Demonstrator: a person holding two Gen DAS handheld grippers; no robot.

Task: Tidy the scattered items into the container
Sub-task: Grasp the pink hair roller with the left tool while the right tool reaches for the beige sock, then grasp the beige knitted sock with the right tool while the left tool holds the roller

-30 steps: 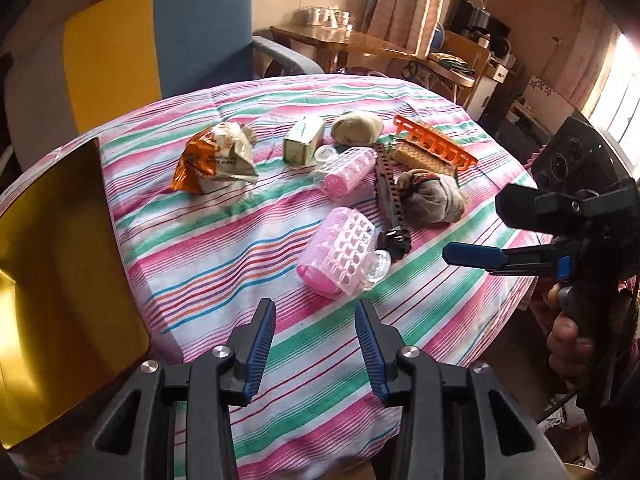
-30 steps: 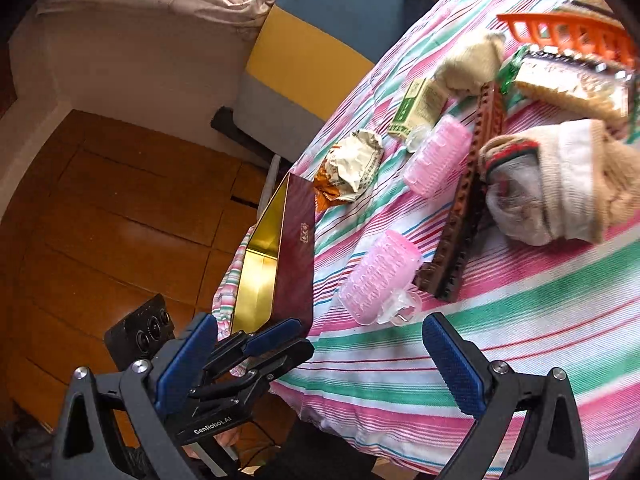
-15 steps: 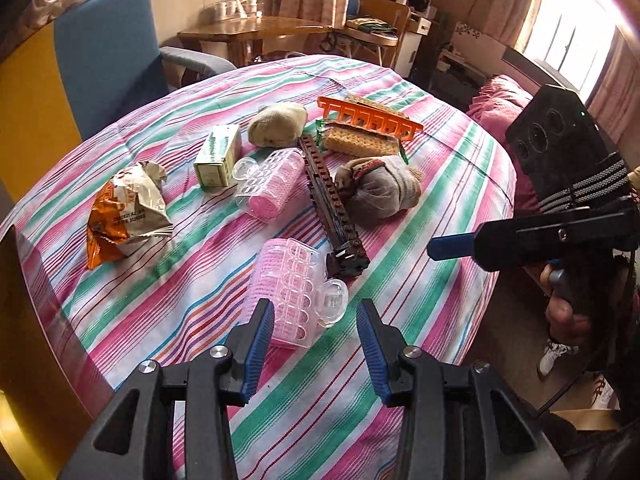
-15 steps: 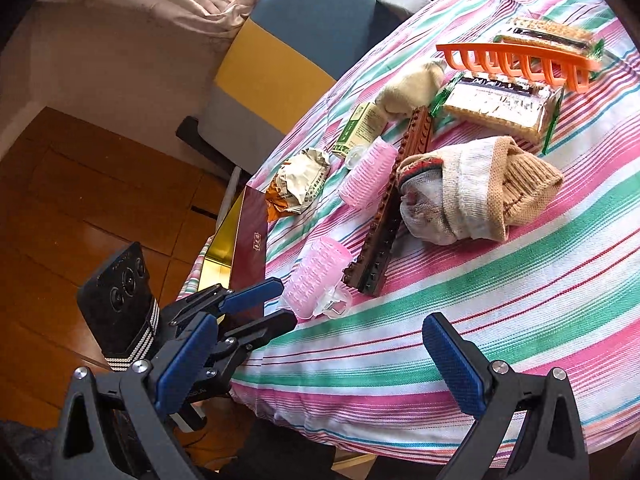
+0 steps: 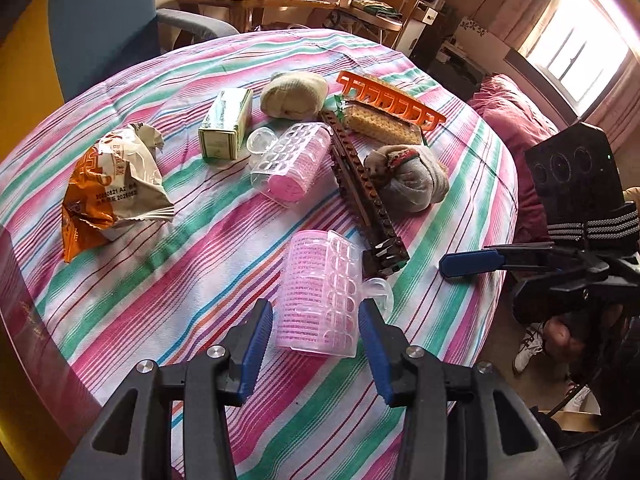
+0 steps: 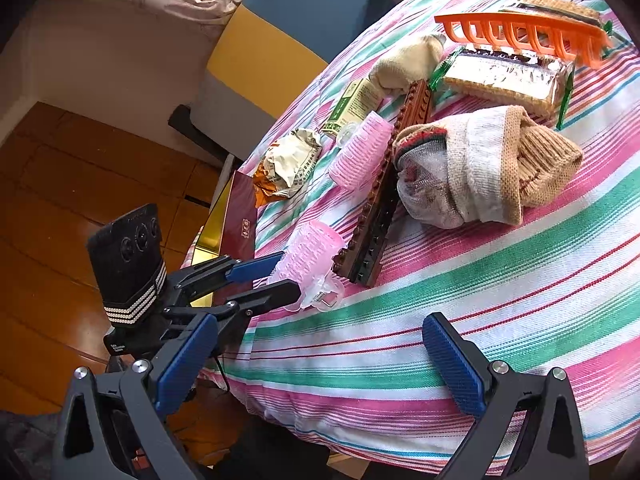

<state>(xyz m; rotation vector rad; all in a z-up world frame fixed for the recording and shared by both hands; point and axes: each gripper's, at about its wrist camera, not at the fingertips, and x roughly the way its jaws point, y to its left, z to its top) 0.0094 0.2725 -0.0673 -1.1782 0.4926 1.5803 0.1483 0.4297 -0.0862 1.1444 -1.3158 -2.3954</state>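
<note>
While L tool (image 5: 316, 332) straddles near pink curler (image 5: 320, 300) on striped tabletop (image 5: 160, 280), jaws released, no pinch yet | step: 1st pick | R tool (image 6: 328, 364) released, idle off edge | nxt: close on curler w/o crushing, carry to gold box (image 6: 236, 220) at L edge

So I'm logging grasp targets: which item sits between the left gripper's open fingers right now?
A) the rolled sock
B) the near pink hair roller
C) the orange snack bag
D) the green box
B: the left gripper is open, with its blue fingers either side of the near pink hair roller.
</note>
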